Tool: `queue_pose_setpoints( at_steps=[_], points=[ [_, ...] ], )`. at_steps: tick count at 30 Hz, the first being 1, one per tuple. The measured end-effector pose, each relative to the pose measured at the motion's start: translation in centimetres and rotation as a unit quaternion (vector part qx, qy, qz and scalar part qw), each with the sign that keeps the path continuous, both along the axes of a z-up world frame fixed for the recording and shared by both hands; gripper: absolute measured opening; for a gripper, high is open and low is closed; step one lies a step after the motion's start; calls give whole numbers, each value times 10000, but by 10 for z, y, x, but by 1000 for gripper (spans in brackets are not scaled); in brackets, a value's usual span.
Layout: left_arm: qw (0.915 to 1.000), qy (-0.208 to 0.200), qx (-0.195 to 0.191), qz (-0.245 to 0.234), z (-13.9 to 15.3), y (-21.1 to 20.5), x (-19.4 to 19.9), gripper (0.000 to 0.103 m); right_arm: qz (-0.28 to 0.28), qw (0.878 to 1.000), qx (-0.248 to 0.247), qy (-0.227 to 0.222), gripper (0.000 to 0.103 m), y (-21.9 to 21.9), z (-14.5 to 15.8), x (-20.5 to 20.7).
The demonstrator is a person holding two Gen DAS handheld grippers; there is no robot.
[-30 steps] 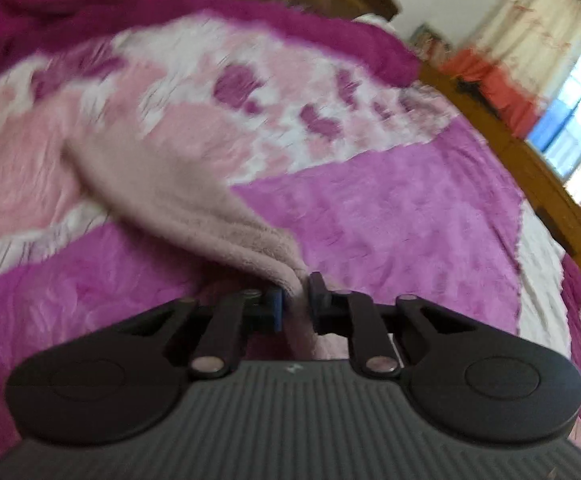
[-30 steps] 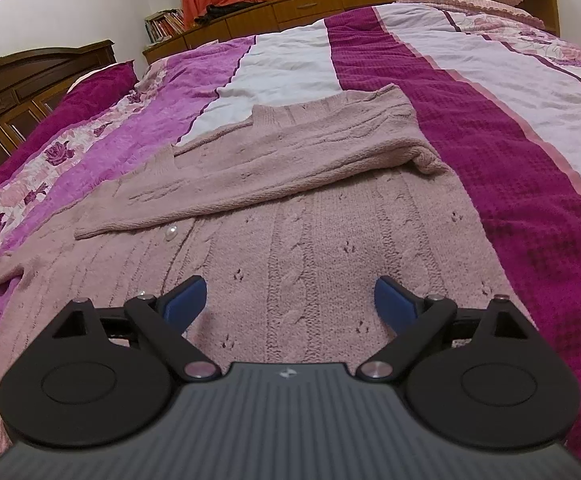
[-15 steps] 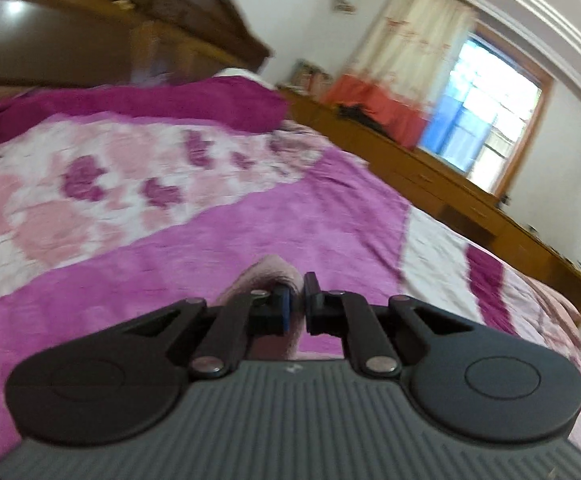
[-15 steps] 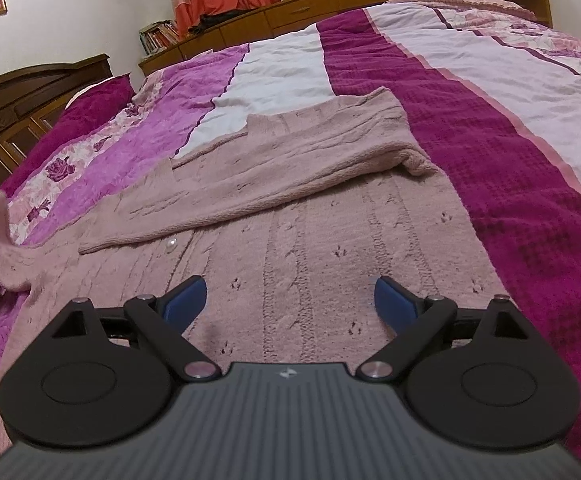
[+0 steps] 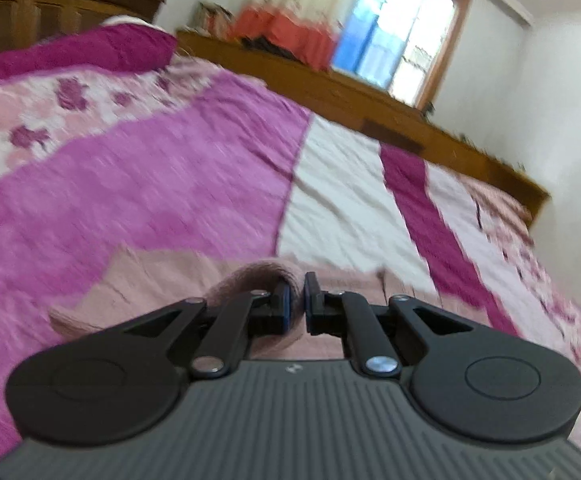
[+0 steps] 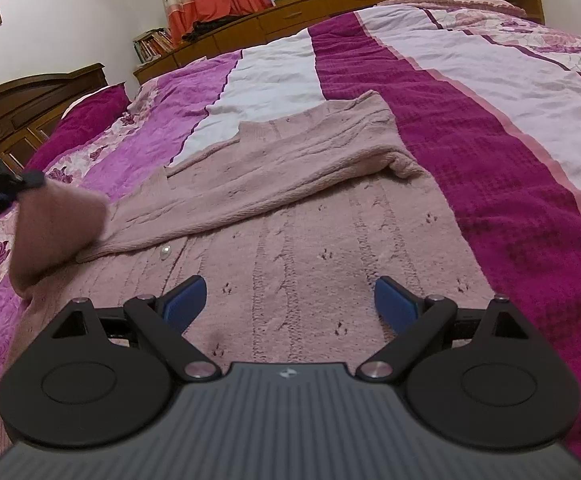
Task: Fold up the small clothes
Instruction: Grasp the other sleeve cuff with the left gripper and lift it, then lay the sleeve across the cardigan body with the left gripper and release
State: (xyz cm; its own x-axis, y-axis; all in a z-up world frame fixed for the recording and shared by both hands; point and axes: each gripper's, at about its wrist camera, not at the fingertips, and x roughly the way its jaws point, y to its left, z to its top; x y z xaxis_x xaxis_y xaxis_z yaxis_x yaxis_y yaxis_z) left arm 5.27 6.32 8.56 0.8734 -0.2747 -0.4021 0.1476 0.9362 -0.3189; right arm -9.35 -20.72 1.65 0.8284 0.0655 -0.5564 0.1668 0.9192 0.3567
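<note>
Bedroom, wide bed under a striped pink, white and magenta bedspread [image 6: 470,152]; the pink knitted cardigan [image 6: 290,248] lies flat across its middle, one sleeve already folded over the chest. Step in hand looks like the second sleeve fold: the left gripper [image 5: 297,300] is clenched on the sleeve end [image 6: 56,224], lifted near the bed's left edge, while the right gripper [image 6: 290,304] hovers released over the hem. Next move calls for laying that sleeve across the body; no readable writing anywhere.
</note>
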Motion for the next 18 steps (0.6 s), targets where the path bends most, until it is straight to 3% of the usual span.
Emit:
queue_pose_setpoints(
  at_steps=[9, 12, 17, 18],
  points=[
    [9935, 885, 515, -494, -49, -30, 9, 11, -15, 9999, 95, -36, 95, -4, -2, -1],
    [9892, 1180, 631, -604, -58, -32, 6, 22, -12, 9999, 107, -42, 95, -4, -2, -1],
    [9861, 1239, 781, -788, -54, -34, -6, 50, -14, 9999, 108, -39, 95, -4, -3, -1],
    [9853, 1267, 777, -845, -52, -33, -8, 51, -15, 9999, 109, -39, 95, -4, -3, -1]
  ],
)
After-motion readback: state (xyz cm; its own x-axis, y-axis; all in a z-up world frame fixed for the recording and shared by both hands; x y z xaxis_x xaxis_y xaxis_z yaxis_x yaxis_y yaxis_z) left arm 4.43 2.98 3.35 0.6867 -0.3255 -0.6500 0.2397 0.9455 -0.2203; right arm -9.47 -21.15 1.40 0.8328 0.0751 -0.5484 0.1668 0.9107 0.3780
